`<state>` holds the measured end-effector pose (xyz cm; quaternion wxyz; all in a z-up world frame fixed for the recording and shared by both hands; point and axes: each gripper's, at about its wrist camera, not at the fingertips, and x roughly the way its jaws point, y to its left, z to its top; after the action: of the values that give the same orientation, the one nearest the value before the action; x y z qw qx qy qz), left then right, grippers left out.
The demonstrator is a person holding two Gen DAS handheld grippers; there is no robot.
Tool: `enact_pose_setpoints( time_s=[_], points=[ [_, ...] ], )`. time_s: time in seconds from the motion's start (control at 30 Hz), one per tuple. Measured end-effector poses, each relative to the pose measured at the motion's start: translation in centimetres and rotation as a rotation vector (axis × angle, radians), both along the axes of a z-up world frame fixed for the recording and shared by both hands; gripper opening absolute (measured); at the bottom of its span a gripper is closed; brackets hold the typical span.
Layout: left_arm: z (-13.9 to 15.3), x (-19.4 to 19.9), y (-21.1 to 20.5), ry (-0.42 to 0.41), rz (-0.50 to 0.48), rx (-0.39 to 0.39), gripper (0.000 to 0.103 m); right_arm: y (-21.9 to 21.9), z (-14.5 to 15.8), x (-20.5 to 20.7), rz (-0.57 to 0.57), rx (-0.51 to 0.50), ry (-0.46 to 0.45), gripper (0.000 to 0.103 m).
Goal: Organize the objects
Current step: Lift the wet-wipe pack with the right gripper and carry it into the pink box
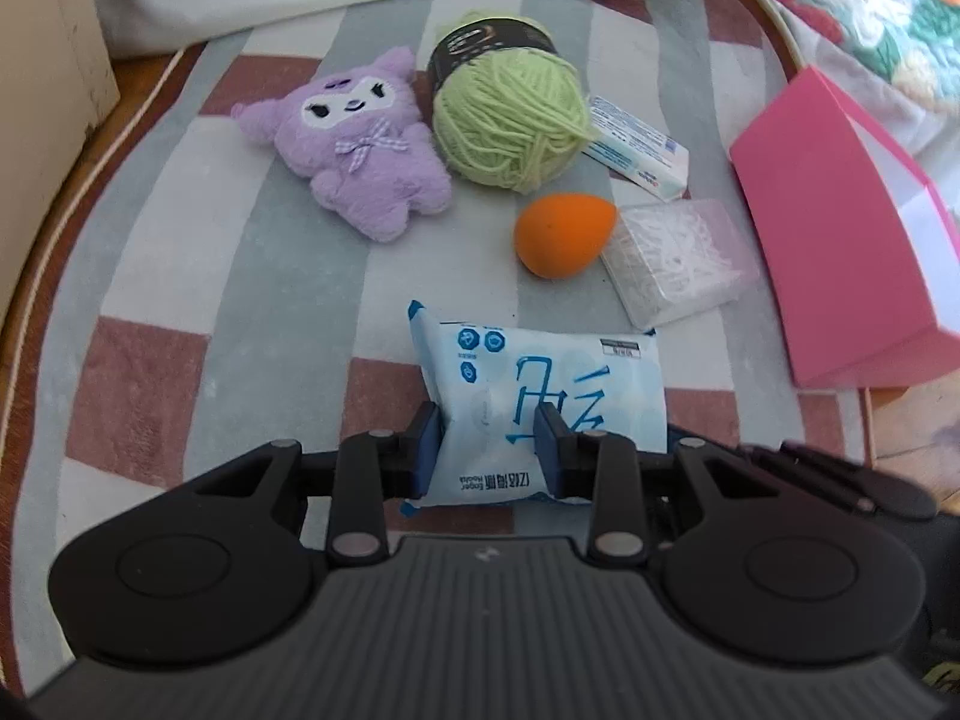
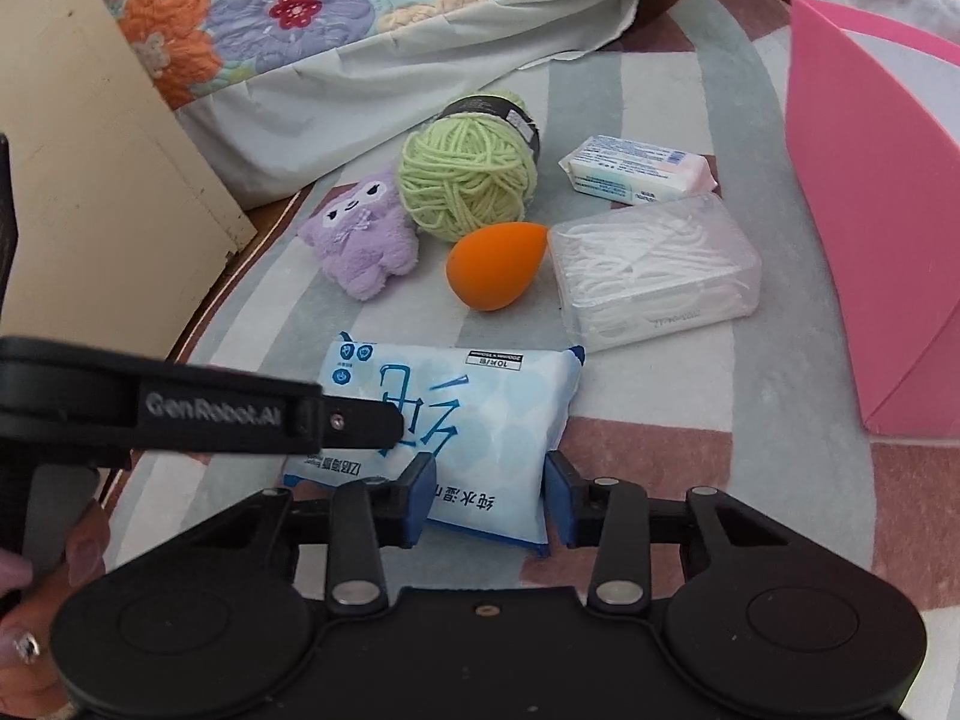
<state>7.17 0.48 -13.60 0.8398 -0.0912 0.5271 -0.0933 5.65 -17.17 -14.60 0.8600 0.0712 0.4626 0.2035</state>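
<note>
Both grippers are on the same thing: a soft pale-blue plastic pack of wet wipes w/ blue printed characters (image 1: 540, 396), lying flat on the striped grey, white & dusty-red rug (image 1: 180, 276), nearest of all the items to the cameras. Left gripper (image 1: 493, 450) has its blue pads nearly shut & pinching the pack's near-left part; the film puckers between them, so that reads as a real grip. Right gripper (image 2: 489, 495) straddles the near-right end w/ jaws moderately apart; left pad touches the pack, right pad sits just beside the edge w/ a sliver of gap, so not clamped as far as I can tell. The pack's long axis runs roughly across both views, left to right, so each gripper takes one end. Left one's black finger crosses the pack in the right wrist view. The pink open-topped box (image 1: 840, 228) stands to the right, well apart, so the right hand is nearer to it; probably the destination, & the lift would need to swing that way. Beyond the pack: orange egg-shaped makeup sponge (image 1: 561, 234), clear plastic box of white floss picks (image 1: 678, 261), light-green yarn ball (image 1: 510, 120), purple plush toy (image 1: 354, 144).
</note>
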Motion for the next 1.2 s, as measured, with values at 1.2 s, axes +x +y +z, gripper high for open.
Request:
enact_pose_setpoints(
  time_s=[1.2],
  points=[
    [14.8, -6.5, -10.1, -0.056, -0.177, 0.090, 0.024, -12.1, 11.1, -4.0, 0.117, 0.146, 0.068, 0.051]
  ],
)
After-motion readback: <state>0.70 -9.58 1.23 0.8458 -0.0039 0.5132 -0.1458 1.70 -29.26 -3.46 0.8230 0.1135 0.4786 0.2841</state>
